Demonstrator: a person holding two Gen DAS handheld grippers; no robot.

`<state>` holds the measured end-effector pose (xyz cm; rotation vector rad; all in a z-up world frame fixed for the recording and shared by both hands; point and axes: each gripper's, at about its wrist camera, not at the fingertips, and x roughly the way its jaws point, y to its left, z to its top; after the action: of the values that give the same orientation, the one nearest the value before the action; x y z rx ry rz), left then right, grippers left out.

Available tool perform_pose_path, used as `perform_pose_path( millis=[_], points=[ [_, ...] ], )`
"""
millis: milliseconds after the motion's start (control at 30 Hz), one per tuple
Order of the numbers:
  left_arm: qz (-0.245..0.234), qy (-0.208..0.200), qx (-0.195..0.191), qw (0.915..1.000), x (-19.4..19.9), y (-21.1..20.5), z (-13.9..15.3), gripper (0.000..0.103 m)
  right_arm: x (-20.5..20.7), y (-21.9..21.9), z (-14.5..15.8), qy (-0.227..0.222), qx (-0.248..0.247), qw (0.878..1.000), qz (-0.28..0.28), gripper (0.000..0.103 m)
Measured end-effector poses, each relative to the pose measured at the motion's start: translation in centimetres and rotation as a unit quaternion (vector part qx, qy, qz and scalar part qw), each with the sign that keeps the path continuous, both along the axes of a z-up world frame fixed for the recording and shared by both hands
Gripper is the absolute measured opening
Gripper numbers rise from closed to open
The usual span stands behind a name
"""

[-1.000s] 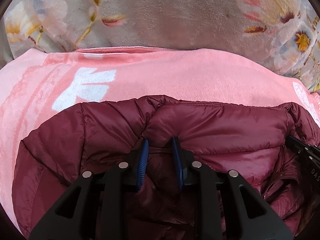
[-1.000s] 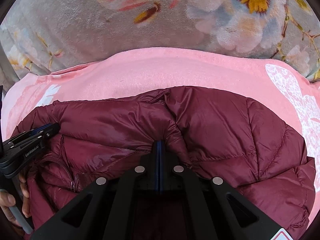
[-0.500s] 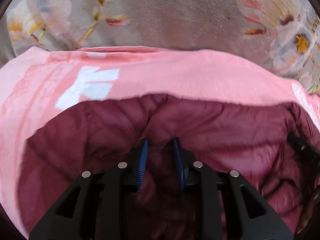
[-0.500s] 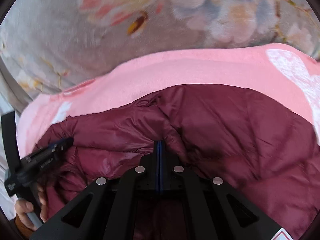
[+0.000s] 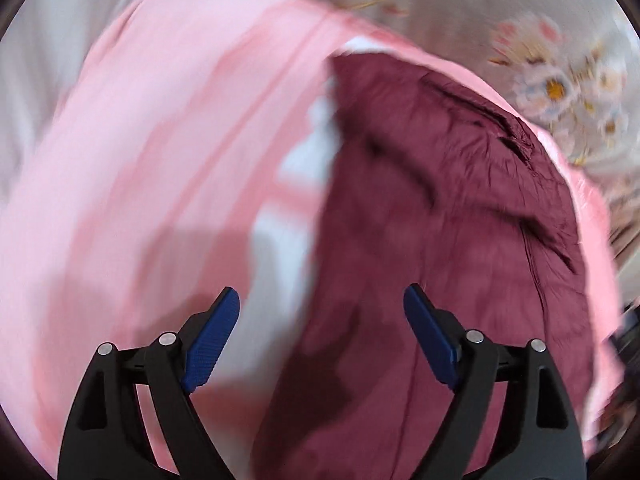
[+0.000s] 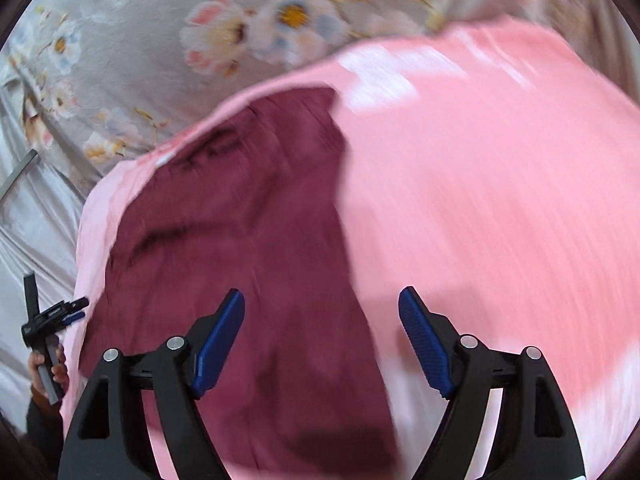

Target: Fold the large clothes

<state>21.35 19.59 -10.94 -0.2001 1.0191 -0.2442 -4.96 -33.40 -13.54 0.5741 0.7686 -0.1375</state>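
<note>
A maroon puffer jacket (image 5: pixel 432 232) lies folded in a compact block on a pink blanket (image 5: pixel 160 160). Both views are motion-blurred. My left gripper (image 5: pixel 322 332) is open and empty, raised above the jacket's left edge. My right gripper (image 6: pixel 322 332) is open and empty, raised above the jacket's (image 6: pixel 248 240) right edge, over the pink blanket (image 6: pixel 480 200). In the right wrist view the left gripper (image 6: pixel 60 312) shows small at the far left, held by a hand.
A grey bedsheet with a flower print (image 6: pixel 200 32) lies under and beyond the blanket, also in the left wrist view (image 5: pixel 560 80). The blanket has white patches (image 5: pixel 304 156). Plain grey fabric (image 5: pixel 60 40) lies at the upper left.
Both grippers have opened, let go of the jacket and pulled up and away from it. The jacket now lies flat on the blanket. Both cameras have swung sideways.
</note>
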Motion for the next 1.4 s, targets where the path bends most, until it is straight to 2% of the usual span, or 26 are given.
perform_pose_path(
  millis=[67,133,200,267,333,367,400,433,500,567,700,900,967,1100,1200,1267,1333,1400],
  points=[
    [0.013,0.025,-0.042,0.9987,-2.3,2.0,-1.5,0.082,-2.1,0.3,-1.6,0.002,0.021,1.0,-0.005,0.079],
    [0.018,0.013,-0.051,0.9985,-3.9,2.4,-1.7,0.082,-3.4,0.7,-3.0,-0.005,0.044,0.999,-0.017,0.08],
    [0.019,0.006,-0.063,0.9978,-4.9,2.2,-1.7,0.081,-3.7,1.4,-3.0,-0.025,0.033,0.999,-0.025,0.083],
    [0.018,0.01,-0.101,0.9947,-5.2,1.5,-2.0,0.08,-3.4,1.9,-3.1,-0.033,0.029,0.998,-0.035,0.084],
    [0.023,0.008,-0.105,0.9941,-5.3,0.7,-2.3,0.067,-2.9,2.3,-3.2,-0.047,0.046,0.997,-0.031,0.084],
    [0.029,0.006,-0.096,0.9949,-5.4,0.4,-2.3,0.053,-2.8,2.4,-3.1,-0.054,0.056,0.997,-0.025,0.077],
    [0.031,0.003,-0.087,0.9957,-5.4,-0.1,-2.3,0.037,-2.3,2.7,-3.2,-0.057,0.07,0.996,-0.015,0.063],
    [0.032,0.005,-0.085,0.9958,-5.4,-0.3,-2.4,0.03,-2.0,3.1,-3.3,-0.05,0.072,0.996,-0.013,0.054],
    [0.038,0.008,-0.1,0.9942,-5.8,0.1,-2.0,0.013,-1.7,3.6,-3.1,-0.043,0.066,0.997,-0.014,0.023],
    [0.039,0.001,-0.112,0.9929,-6.6,0.5,-1.0,0.009,-2.3,3.9,-2.2,-0.059,0.07,0.996,-0.008,0.013],
    [0.023,-0.023,-0.13,0.991,-9.3,1.8,2.0,0.005,-5.8,4.5,0.6,-0.105,0.062,0.993,0.012,0.005],
    [-0.008,-0.062,-0.165,0.9843,-16.8,4.4,7.2,0.004,-14.3,6.4,6.0,-0.185,0.029,0.981,0.049,0.004],
    [-0.015,-0.079,-0.184,0.9797,-20.0,5.5,9.4,0.004,-17.5,7.1,8.5,-0.224,0.014,0.973,0.06,0.004],
    [-0.02,-0.145,-0.181,0.9725,-24.2,6.4,14.6,0.004,-21.1,8.3,14.2,-0.305,-0.021,0.95,0.059,0.004],
    [-0.019,-0.198,-0.175,0.9642,-24.8,6.1,18.4,0.004,-20.6,7.4,17.0,-0.35,-0.013,0.936,0.045,0.004],
    [-0.012,-0.218,-0.163,0.9621,-23.6,5.4,19.9,0.004,-18.6,6.5,18.0,-0.36,-0.002,0.932,0.034,0.004],
    [-0.007,-0.22,-0.152,0.9635,-20.6,4.3,20.5,0.004,-14.5,5.4,18.4,-0.346,-0.002,0.938,0.012,0.004],
    [0.002,-0.203,-0.129,0.9707,-16.5,2.6,20.1,0.005,-10.8,4.3,17.7,-0.319,0.009,0.948,-0.005,0.004]
  ],
)
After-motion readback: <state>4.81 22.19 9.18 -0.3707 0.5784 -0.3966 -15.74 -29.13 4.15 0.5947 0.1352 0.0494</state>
